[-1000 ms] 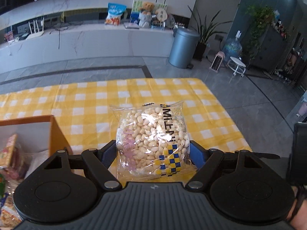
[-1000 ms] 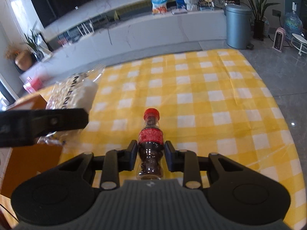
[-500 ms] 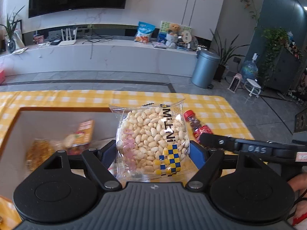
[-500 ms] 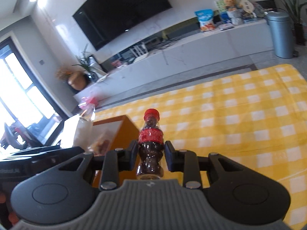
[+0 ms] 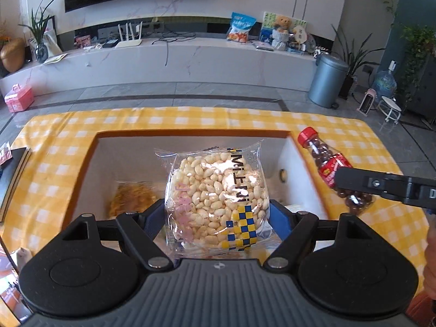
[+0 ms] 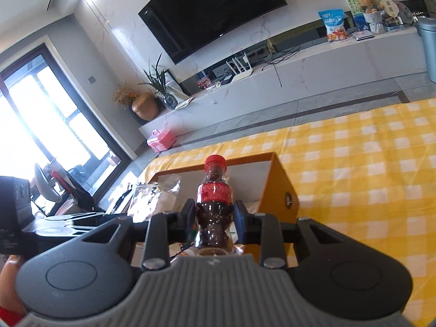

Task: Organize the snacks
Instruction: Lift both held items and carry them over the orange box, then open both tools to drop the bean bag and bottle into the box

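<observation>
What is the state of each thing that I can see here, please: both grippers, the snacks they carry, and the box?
Left gripper: shut on the clear bag.
Clear bag of pale puffs: sealed, held above the box.
Right gripper: shut on the small bottle.
Small bottle: red cap on, full of dark candies, held at the box's edge.
Orange box: open at the top, with a yellow snack pack inside.

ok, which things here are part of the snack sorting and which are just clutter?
In play:
- bag of puffed snacks, in left gripper
- red-capped bottle, in right gripper
- orange box
- yellow snack pack inside it

Clutter:
- bin
- pink case
- router
</observation>
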